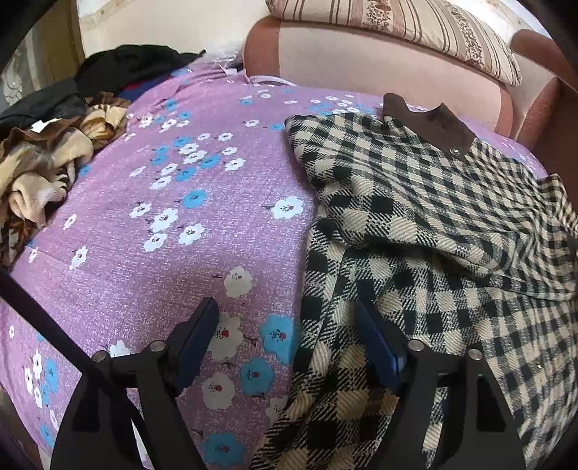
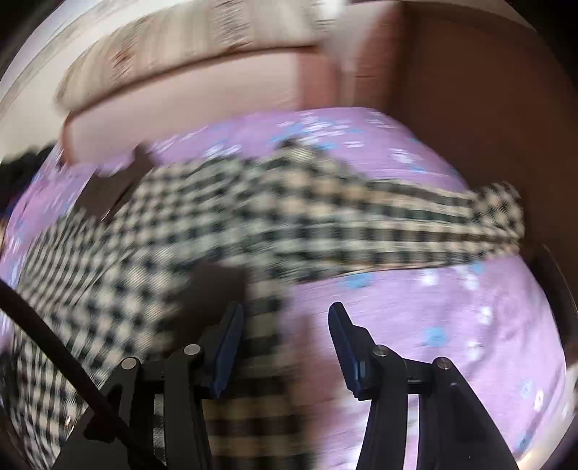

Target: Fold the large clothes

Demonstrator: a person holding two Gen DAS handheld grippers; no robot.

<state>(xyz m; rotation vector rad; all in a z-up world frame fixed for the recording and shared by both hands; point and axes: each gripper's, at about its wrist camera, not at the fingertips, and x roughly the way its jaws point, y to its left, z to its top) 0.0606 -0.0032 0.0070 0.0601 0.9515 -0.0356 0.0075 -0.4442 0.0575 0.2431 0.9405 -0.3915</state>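
A black-and-cream checked coat (image 1: 415,202) with a brown collar (image 1: 430,126) lies spread on the purple flowered bedsheet (image 1: 144,253). My left gripper (image 1: 287,321) is open and straddles the coat's left edge: one finger is over the sheet, the other over the checked cloth. The right wrist view is blurred. There the coat (image 2: 253,217) stretches across the sheet (image 2: 415,307), one sleeve reaching right. My right gripper (image 2: 285,314) is open, its left finger over the coat's near edge and its right finger over bare sheet.
A heap of tan and brown clothes (image 1: 36,170) and dark garments (image 1: 126,68) lie at the bed's left side. A pink padded headboard (image 1: 379,65) with a striped cushion (image 1: 397,21) runs along the far edge. A brown panel (image 2: 487,90) stands at the right.
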